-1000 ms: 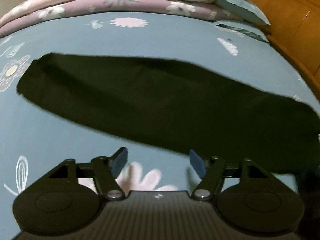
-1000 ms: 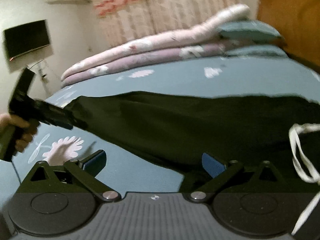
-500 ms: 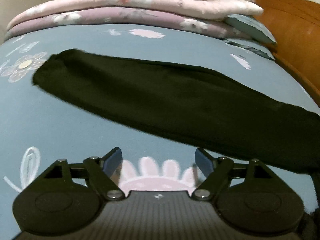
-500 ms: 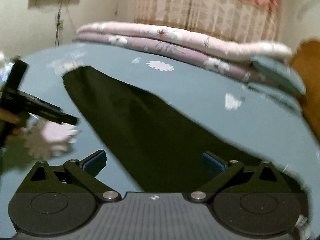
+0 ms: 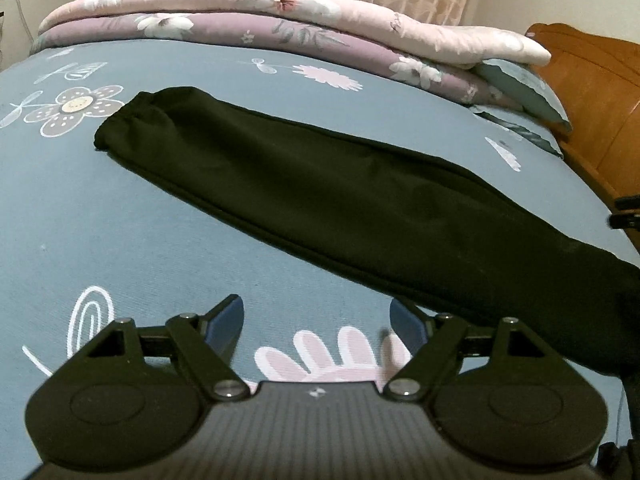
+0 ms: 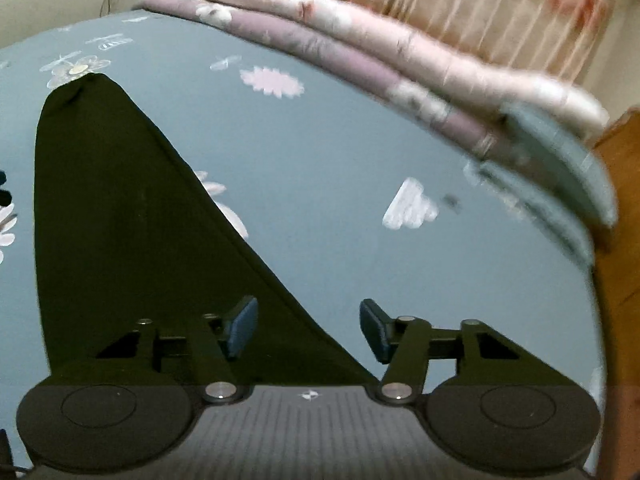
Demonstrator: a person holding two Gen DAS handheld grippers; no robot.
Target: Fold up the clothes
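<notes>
A pair of black trousers (image 5: 320,196) lies folded lengthwise into one long strip on a blue flower-print bed sheet (image 5: 120,240), its elastic cuff ahead and to the left of the left hand-held gripper (image 5: 316,322), the wider end running off to its right. That hand-held gripper hovers released, jaws wide apart, just short of the fabric's near edge and touching nothing. The right hand-held gripper (image 6: 308,330) is likewise released, its left finger over the trousers (image 6: 120,220) and its right finger over bare sheet. Folded pink and purple quilts (image 5: 280,12) lie far ahead, a wooden headboard (image 5: 600,100) to the right
</notes>
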